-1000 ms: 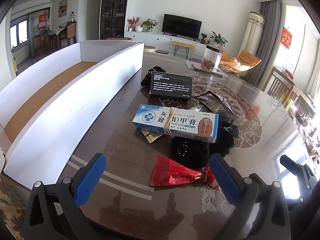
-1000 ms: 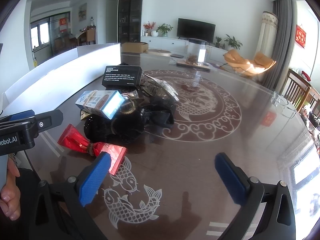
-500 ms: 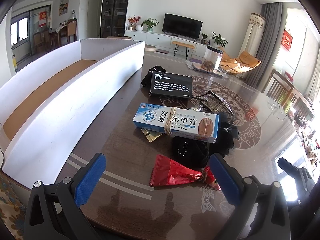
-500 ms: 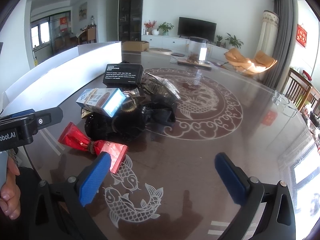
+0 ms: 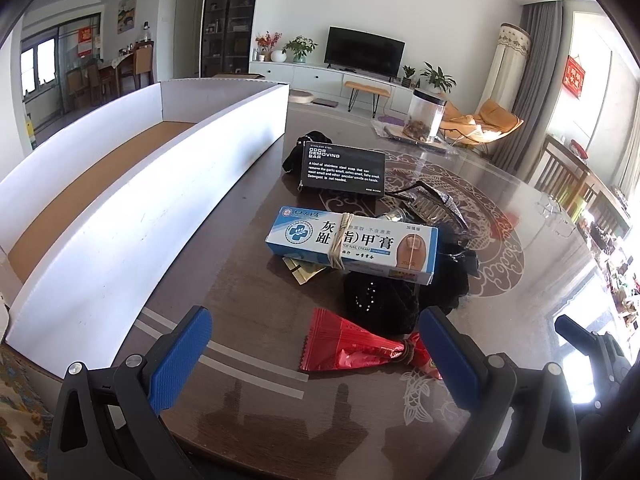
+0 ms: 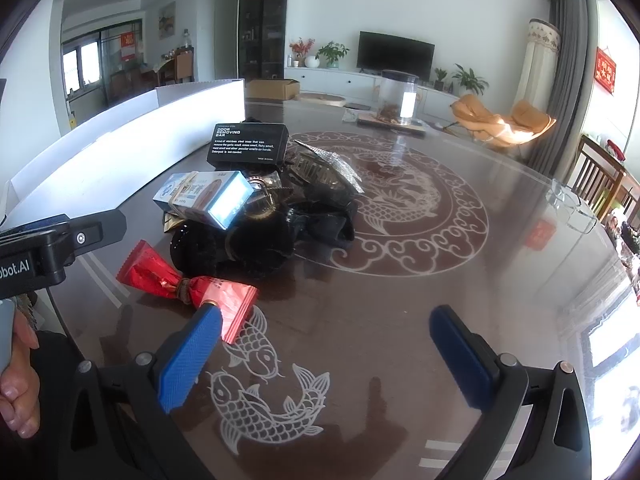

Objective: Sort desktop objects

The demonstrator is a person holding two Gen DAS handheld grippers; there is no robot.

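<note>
A pile of objects lies on the dark glass table (image 5: 248, 312). A blue-and-white cream box (image 5: 352, 244) with a rubber band rests on black fabric items (image 5: 384, 304). A black soap-bar box (image 5: 342, 172) stands behind it. A red candy wrapper (image 5: 352, 346) lies nearest, just ahead of my left gripper (image 5: 316, 348), which is open and empty. My right gripper (image 6: 326, 350) is open and empty, with the red wrapper (image 6: 180, 280) at its left fingertip. The cream box (image 6: 204, 198) and the soap-bar box (image 6: 248, 144) show beyond it.
A long white cardboard tray (image 5: 132, 200) with a brown floor runs along the table's left side. A silver hair clip (image 5: 432, 204) lies in the pile. A clear jar (image 5: 426, 118) stands at the far side. The left gripper's body (image 6: 48, 248) shows at the right view's left edge.
Both grippers have edged slightly forward toward the pile. Both stay open and nothing on the table has moved.
</note>
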